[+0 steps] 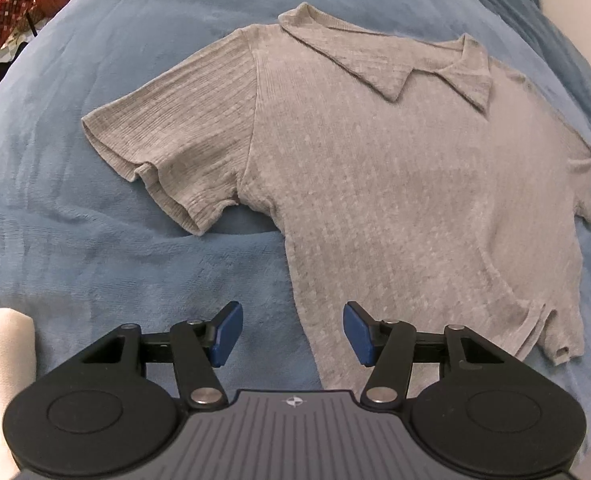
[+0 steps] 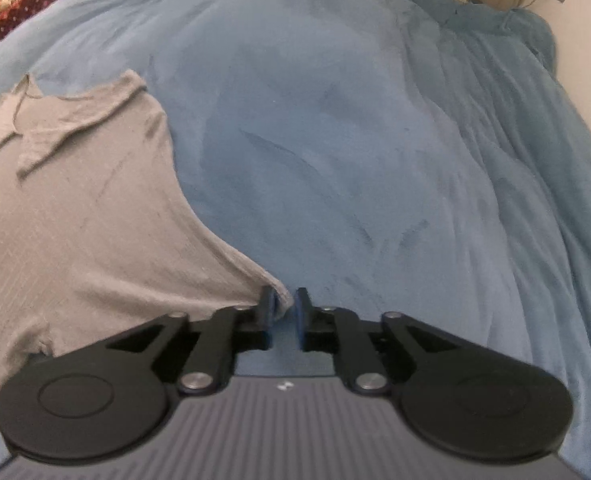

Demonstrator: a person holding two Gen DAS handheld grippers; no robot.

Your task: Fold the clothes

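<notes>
The grey ribbed collared shirt (image 1: 395, 184) lay flat on the blue blanket (image 1: 115, 260), left gripper (image 1: 293, 332) wide, right gripper (image 2: 284, 312) nearly closed, pinching its edge.

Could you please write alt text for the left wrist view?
A grey collared shirt lies flat on a blue blanket, collar away from the camera. The left gripper hovers open over its near edge, holding nothing.

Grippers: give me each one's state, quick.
Left gripper: open, holding nothing, above the grey shirt hem.
Right gripper: nearly closed on the shirt's edge; firm grip cannot be told.
</notes>
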